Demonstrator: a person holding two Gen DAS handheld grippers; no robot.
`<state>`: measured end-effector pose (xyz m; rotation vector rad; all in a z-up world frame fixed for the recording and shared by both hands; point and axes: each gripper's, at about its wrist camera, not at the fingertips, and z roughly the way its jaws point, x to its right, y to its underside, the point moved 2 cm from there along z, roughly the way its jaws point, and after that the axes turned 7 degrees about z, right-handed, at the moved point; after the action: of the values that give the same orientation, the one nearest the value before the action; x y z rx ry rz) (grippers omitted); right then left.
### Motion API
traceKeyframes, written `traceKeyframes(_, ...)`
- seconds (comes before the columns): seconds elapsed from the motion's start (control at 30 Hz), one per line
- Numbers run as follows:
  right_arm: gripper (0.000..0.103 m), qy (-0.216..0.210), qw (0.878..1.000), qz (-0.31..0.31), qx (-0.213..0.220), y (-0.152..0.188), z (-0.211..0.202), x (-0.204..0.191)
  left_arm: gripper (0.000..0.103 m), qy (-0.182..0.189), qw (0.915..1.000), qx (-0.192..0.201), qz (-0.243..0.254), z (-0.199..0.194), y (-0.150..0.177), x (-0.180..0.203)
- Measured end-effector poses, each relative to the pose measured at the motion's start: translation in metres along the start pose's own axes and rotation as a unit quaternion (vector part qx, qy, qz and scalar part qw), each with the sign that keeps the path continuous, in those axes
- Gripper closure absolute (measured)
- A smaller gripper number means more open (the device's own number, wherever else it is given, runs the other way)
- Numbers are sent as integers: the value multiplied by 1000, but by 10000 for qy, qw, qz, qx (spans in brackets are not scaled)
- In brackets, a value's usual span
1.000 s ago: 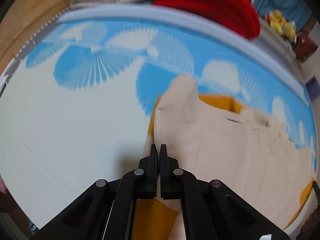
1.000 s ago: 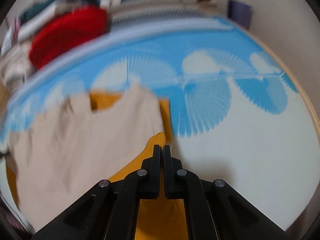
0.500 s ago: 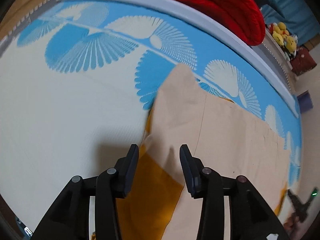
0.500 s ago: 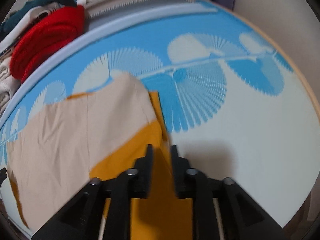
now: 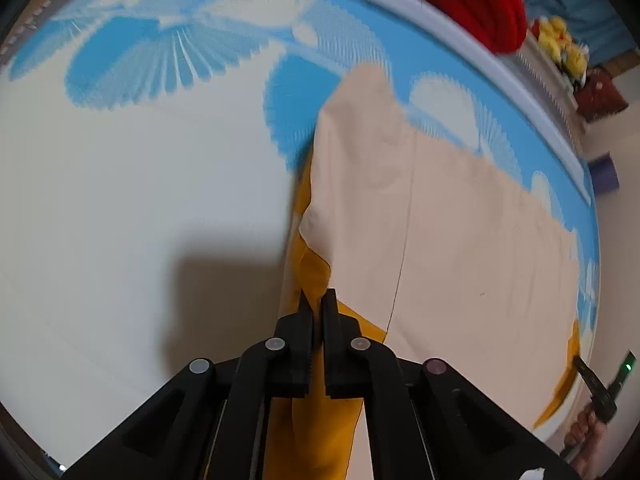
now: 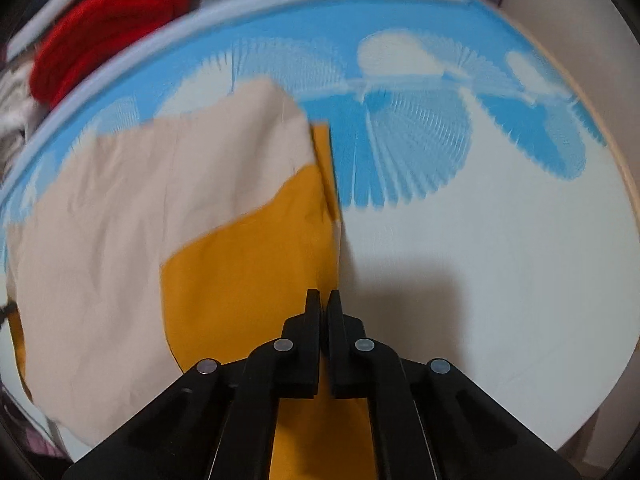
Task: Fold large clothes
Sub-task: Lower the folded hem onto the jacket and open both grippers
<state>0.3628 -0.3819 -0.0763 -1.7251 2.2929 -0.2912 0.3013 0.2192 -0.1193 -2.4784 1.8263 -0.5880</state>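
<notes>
— Where is the garment?

— The beige and mustard garment [image 5: 460, 240] lies spread flat on the blue-and-white patterned sheet [image 5: 120, 200] of the bed, its beige side up, with mustard showing along the near edges.

— And your claws?

— My left claw [image 5: 318, 300] points steeply down at the garment's left edge, jaws pressed together on a mustard fold. My right claw [image 6: 324, 300] is likewise closed, on the mustard cloth at the right edge [image 6: 248, 272]; whether it truly pinches the fabric I cannot tell for sure.

— Anything else around?

— A red knitted pile [image 6: 108, 20] sits beyond the sheet's far border. My right hand [image 5: 588, 428] shows at the left view's corner.
</notes>
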Motion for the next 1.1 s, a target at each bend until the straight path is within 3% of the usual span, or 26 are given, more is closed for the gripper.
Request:
traceKeyframes(0.07, 101, -87, 9989, 97, 456, -8, -17, -2, 102, 90, 9989, 453, -74, -14, -6, 3)
traceKeyframes(0.17, 101, -34, 9965, 234, 800, -12, -27, -3, 100, -65, 9975, 693, 103, -16, -10, 10)
traceKeyframes(0.23, 101, 144, 9976, 314, 607, -10, -15, -4, 92, -241, 9985, 470, 140, -3, -6, 11)
traceKeyframes(0.3, 100, 249, 9986, 446, 97, -6, 8, -1, 85, -505, 9986, -40, 155, 14, 2, 3)
traceKeyframes(0.37, 95, 387, 9976, 498, -289, 0, 24, 2, 79, -811, 9962, -263, 185, 17, 7, -2)
traceKeyframes(0.47, 90, 562, 9978, 343, 28, -2, 8, 2, 84, -1072, 9928, 213, 490, -13, 5, 7)
traceKeyframes(0.57, 78, 567, 9965, -271, 545, -1, -18, -14, 83, -654, 9895, 609, 1140, -37, 10, 31)
traceKeyframes(0.6, 73, 436, 9950, -594, 681, 4, -25, -23, 82, -450, 9886, 490, 1352, -33, 15, 39)
traceKeyframes(0.67, 71, 75, 9923, -1065, 625, 16, -27, -36, 77, -225, 9843, -123, 1748, -8, 28, 47)
traceKeyframes(0.7, 71, -100, 9911, -1290, 323, 26, -18, -41, 77, -439, 9778, -611, 1954, 14, 40, 45)
traceKeyframes(0.77, 71, 92, 9882, -1489, -348, 42, 9, -37, 74, -944, 9653, -1141, 2149, 39, 57, 35)
traceKeyframes(0.8, 71, 318, 9844, -1582, -702, 53, 24, -32, 74, -1058, 9629, -1275, 2131, 44, 61, 29)
traceKeyframes(0.83, 71, 493, 9810, -1655, -886, 60, 33, -27, 74, -1016, 9660, -1263, 2016, 41, 61, 26)
traceKeyframes(0.9, 71, 438, 9826, -1610, -818, 60, 28, -25, 78, -952, 9709, -1129, 1885, 27, 60, 27)
traceKeyframes(0.97, 71, 350, 9855, -1462, -780, 57, 21, -22, 78, -647, 9697, -1009, 2130, 15, 65, 38)
traceKeyframes(1.03, 71, 259, 9864, -1408, -814, 59, 18, -17, 74, -503, 9605, -1219, 2451, 19, 79, 42)
traceKeyframes(1.1, 71, 353, 9844, -1474, -899, 63, 21, -11, 73, -827, 9450, -1541, 2763, 32, 98, 36)
